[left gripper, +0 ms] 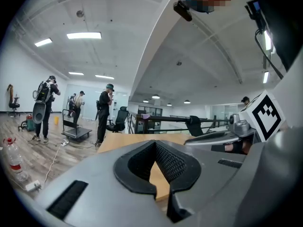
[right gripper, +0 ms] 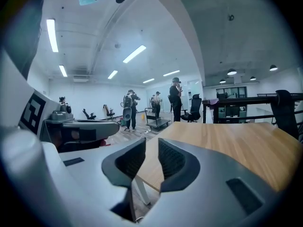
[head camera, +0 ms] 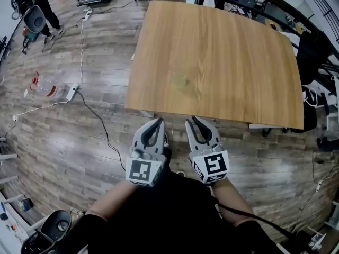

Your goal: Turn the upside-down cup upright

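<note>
Two grippers, zero contact so far, so I'd call this the reach-in stage. The left gripper (head camera: 158, 121) has its jaws pressed fully together. The right gripper (head camera: 192, 120) is as good as closed too, with just a sliver of daylight between the pads and nothing in it. Both hang side by side off the near edge of the wooden table (head camera: 238, 57), not over it yet.

The cup (head camera: 181, 81) is a pale, see-through thing sitting roughly mid-table, well ahead of both sets of tips. It's too faint in the head view to confirm which way up it sits, and neither gripper view catches it.

My take on doing this well: pick one gripper and spread its jaws before it gets there. Come in low and level, then take the cup by its side wall around mid-height. It looks light and flimsy, so squeeze gently or it'll buckle or skate away. Lift it clear of the wood before rolling the wrist over.
</note>
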`<state>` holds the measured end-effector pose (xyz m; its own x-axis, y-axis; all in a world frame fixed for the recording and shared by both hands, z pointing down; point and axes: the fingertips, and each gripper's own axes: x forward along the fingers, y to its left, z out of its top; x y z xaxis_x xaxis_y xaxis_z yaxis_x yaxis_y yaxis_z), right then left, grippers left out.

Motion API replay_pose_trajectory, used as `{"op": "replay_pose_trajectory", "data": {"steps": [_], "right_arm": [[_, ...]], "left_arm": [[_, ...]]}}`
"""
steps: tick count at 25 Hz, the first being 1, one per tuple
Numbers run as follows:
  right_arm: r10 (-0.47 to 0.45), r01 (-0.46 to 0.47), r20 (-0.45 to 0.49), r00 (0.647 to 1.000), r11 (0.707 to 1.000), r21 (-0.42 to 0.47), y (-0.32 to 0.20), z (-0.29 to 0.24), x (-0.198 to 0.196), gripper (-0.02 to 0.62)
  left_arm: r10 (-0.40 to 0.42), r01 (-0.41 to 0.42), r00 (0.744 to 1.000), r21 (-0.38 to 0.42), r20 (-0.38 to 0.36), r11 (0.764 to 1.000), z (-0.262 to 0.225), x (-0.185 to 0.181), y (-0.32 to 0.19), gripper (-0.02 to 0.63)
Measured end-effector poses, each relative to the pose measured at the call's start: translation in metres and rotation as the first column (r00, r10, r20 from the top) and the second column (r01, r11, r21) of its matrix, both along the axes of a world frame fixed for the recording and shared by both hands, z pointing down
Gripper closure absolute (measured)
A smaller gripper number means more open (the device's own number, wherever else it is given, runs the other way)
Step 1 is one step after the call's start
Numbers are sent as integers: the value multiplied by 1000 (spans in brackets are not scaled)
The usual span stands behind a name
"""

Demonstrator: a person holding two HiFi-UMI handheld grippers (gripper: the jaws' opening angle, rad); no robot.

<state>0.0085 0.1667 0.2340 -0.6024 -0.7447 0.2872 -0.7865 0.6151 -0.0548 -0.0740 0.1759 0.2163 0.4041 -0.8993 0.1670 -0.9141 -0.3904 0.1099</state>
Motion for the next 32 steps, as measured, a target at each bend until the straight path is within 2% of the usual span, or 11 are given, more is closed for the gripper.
{"op": "replay_pose_trajectory", "data": {"steps": [1, 2, 4, 10, 14, 20, 26, 32], "right_arm": [[-16, 16, -15, 1000, 999, -28, -17, 10, -8, 518], [-30, 28, -29, 999, 998, -55, -33, 20, -14, 436], [-31, 25, -57, 998, 995, -93, -65, 37, -21, 381], [10, -23, -89, 996, 989, -146, -138, 85, -33, 332], [17, -32, -105, 994, 990, -139, -186, 113, -35, 303], [-19, 13, -37, 999, 988, -153, -231, 160, -49, 221], [-33, 30, -57, 998, 998, -62, -259, 184, -67, 218], [-63, 65, -78, 995, 998, 26, -263, 182, -74, 222]], "left_arm": [[9, -9, 1000, -6, 6, 1000, 5, -6, -18, 598], [23, -23, 1000, -9, 15, 1000, 10, -10, -35, 598], [49, -48, 999, -16, 24, 999, 20, -16, -66, 598], [35, -35, 999, -79, -3, 996, 52, -31, -120, 598], [5, -5, 1000, -120, -1, 993, 82, -36, -150, 598], [-55, 55, 998, -176, 0, 983, 129, -44, -178, 598], [-89, 83, 996, -214, -20, 973, 167, -51, -184, 598], [-88, 76, 995, -244, -40, 967, 192, -52, -180, 598]]}}
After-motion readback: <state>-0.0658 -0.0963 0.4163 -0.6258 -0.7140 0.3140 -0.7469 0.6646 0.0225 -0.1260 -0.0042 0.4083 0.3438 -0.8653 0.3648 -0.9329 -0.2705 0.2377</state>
